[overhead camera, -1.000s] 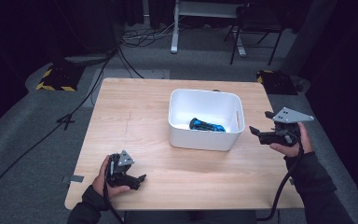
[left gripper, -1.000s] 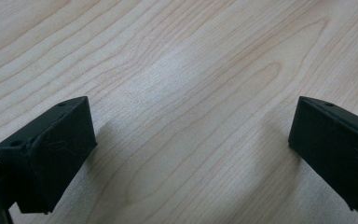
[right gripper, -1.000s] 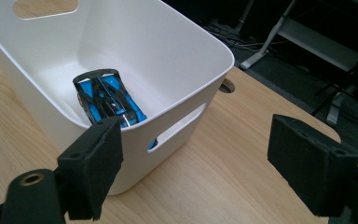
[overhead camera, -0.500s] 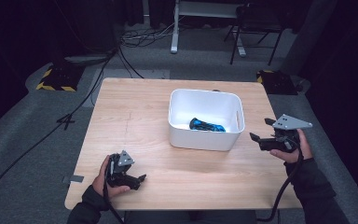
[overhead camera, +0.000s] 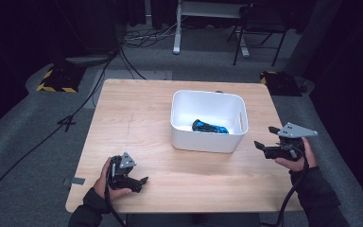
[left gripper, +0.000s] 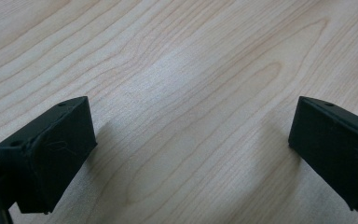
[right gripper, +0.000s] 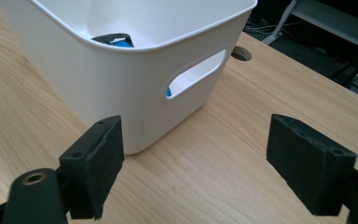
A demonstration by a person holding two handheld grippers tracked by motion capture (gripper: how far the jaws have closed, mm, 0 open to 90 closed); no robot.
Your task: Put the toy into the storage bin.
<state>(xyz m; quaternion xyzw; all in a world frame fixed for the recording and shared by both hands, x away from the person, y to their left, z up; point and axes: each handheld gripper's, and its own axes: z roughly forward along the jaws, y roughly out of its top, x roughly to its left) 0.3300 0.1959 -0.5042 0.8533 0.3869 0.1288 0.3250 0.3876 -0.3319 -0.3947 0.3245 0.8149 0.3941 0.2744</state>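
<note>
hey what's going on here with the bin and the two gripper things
A person sits at a wooden table with a hand-held gripper in each hand. The left hand-held gripper rests low at the near left of the table, jaws open over bare wood. The right hand-held gripper is beside the right end of a white bin, jaws open with nothing between them, aimed toward the bin's slotted handle. A blue and black object lies inside the bin. Nothing is being gripped at this moment.
</note>
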